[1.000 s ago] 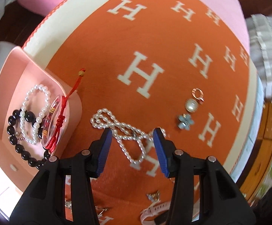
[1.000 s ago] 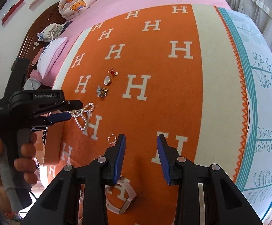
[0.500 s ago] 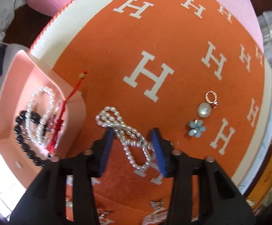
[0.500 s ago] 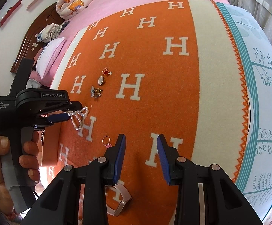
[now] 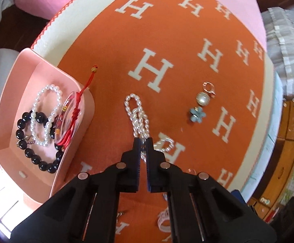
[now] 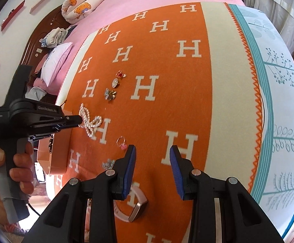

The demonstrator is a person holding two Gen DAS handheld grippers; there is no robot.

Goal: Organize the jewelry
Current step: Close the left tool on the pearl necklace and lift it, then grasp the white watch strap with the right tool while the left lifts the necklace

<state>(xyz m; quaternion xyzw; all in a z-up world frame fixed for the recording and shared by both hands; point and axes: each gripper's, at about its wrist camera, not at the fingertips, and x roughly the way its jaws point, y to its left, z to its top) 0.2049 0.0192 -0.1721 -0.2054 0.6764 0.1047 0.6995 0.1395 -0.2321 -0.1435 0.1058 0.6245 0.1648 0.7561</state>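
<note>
Jewelry already sorted fills the pink box [image 5: 9,109] at far left: a black bead bracelet [image 5: 28,151], a round-pearl bracelet [image 5: 45,109] and a red-corded piece [image 5: 74,111] whose tassel trails over the box's near wall onto the orange blanket [image 5: 110,46]. The box sits at the blanket's edge, just beside the pearl strand [image 5: 137,115], so the carry looks short and unobstructed. Next comes the left claw [image 5: 143,141], whose jaws have just been closing; they now stand clenched on the strand's near end, bunching its loops so they should lift together, while the far loop lies on the blanket. Further right, well apart, rest a rose-gold ring [image 5: 208,87], a pearl stud [image 5: 202,99] and a blue flower piece [image 5: 197,115], with bare blanket around them for a later approach. The right claw [image 6: 152,163] hangs released and empty over open blanket, near a small pink ring [image 6: 121,142].
</note>
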